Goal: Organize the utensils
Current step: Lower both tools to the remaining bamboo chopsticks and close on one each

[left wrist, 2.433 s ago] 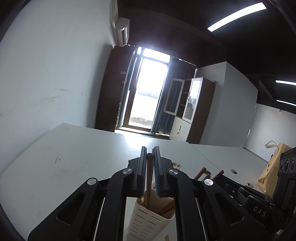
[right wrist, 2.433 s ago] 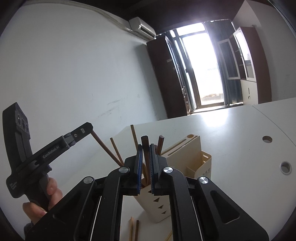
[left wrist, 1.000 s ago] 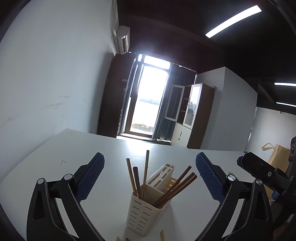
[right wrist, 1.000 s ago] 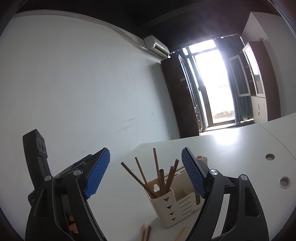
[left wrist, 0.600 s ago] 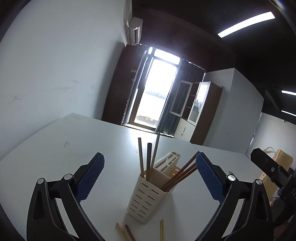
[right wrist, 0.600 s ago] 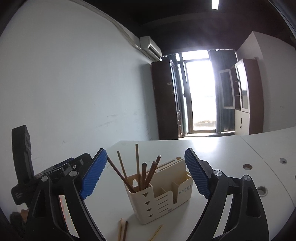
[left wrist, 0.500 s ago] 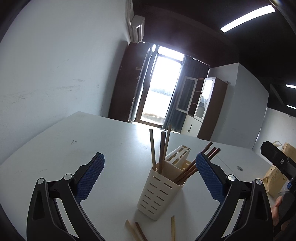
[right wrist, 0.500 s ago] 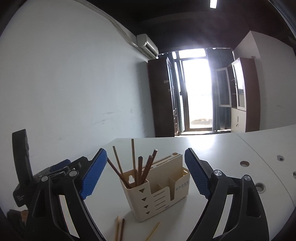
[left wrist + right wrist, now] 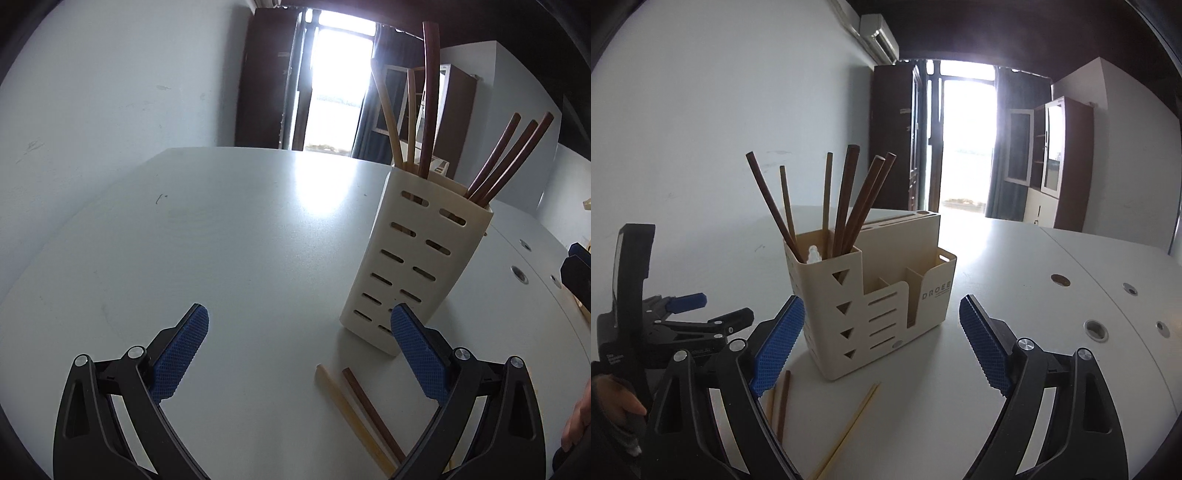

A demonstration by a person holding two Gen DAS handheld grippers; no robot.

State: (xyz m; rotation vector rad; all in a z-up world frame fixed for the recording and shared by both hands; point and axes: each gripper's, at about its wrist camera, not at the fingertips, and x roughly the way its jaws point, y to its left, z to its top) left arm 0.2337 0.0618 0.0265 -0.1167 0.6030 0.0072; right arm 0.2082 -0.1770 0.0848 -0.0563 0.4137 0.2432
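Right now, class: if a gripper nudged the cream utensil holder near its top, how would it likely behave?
The utensil holder looks like thin, slotted plastic, so probably light and easy to slide on the smooth table. Its tall compartment holds long chopsticks leaning outward, so a high push might tip it rather than slide it.

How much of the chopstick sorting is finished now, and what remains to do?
Done: six chopsticks stand in the tall compartment of the cream holder. In hand: nothing; the left tool and the right tool are both open and empty. Left: a pale chopstick and a dark chopstick side by side on the white table, plus another pale chopstick nearby.
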